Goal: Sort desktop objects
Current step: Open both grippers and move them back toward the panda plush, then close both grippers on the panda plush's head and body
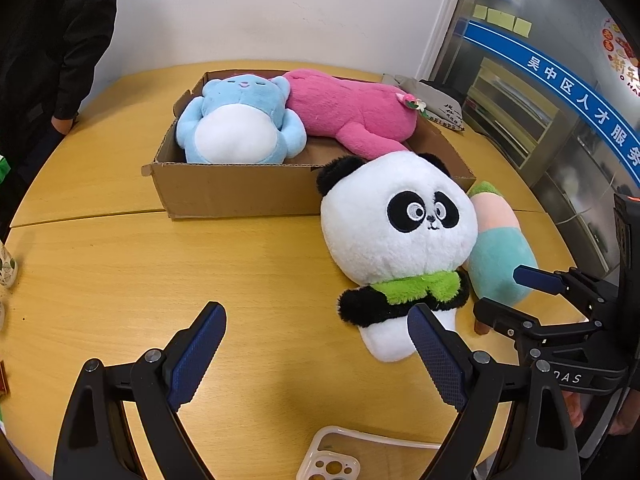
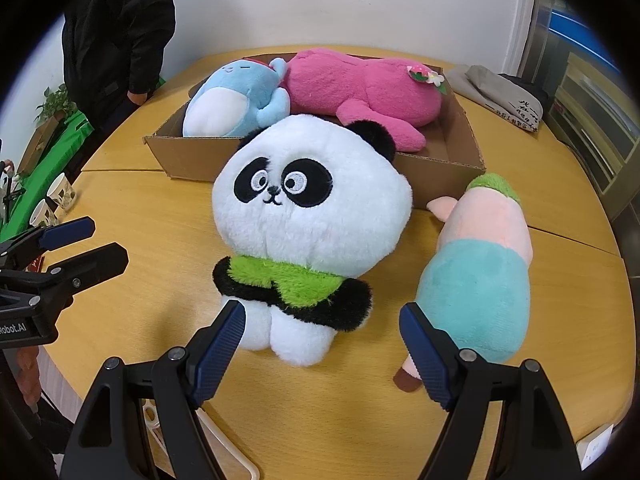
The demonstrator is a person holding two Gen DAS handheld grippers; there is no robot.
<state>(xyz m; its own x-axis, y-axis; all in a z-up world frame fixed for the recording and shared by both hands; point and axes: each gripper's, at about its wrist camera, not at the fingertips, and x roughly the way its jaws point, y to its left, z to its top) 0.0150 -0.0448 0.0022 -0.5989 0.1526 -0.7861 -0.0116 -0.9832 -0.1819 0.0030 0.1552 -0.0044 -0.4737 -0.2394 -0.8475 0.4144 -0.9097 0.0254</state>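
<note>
Panda plush [image 2: 308, 216] btwn right claw [image 2: 322, 330] tips

The blue band [image 1: 576, 92] on the glass wall says "吴中区人才服务". The left gripper [image 2: 106, 236] says "Robot.AI", and the right gripper [image 1: 516, 292] shows the letters "DAS".

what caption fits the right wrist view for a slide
Open right gripper faces a panda plush before a box of toys.

Bright, even indoor light, soft shadows, sharp focus; fisheye bending and dark corners
</note>
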